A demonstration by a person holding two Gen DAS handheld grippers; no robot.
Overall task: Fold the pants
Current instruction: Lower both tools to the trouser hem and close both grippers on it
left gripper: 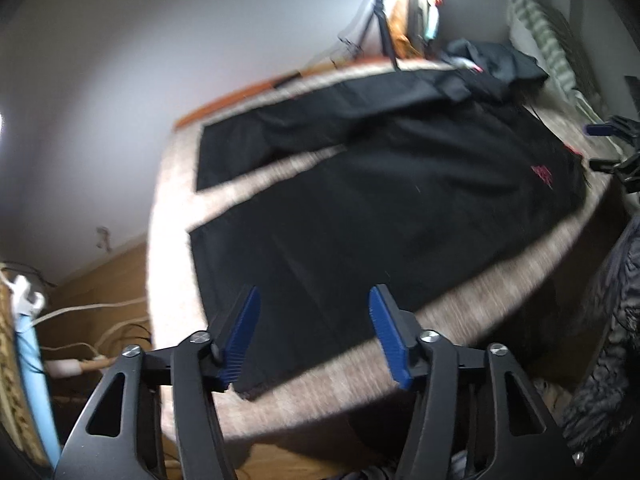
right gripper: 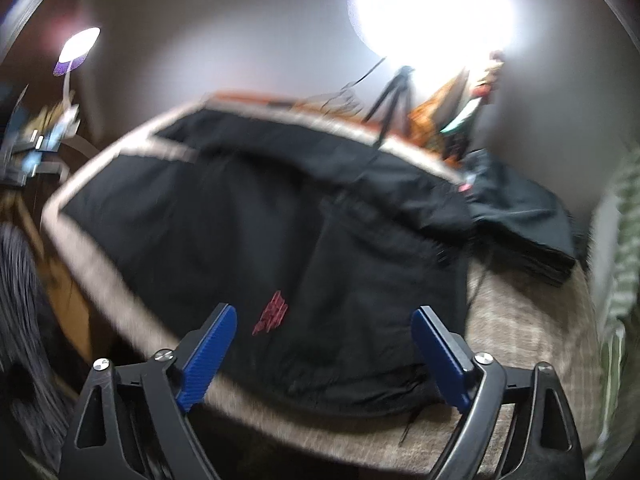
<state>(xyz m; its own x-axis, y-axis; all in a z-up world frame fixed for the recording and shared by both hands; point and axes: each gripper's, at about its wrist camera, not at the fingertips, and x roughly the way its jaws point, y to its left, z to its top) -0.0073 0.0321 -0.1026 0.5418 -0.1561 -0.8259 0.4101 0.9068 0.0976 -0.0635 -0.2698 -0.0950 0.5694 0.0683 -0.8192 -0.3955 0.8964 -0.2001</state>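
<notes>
A: Left gripper (left gripper: 314, 300) look?
B: Black angular frame at the bottom of the frame, triangular cutouts in the outer arms, round silver screws at the pivots. Blue ribbed pads (left gripper: 390, 334) on both fingers.
A: Right gripper (right gripper: 324, 320)?
B: Same build: black linkage, triangular cutouts, silver screws, blue ribbed pads (right gripper: 208, 358). Lower right arm looks curved, maybe just fisheye blur.
A: Cables, markings, skin?
B: Can't tell.
</notes>
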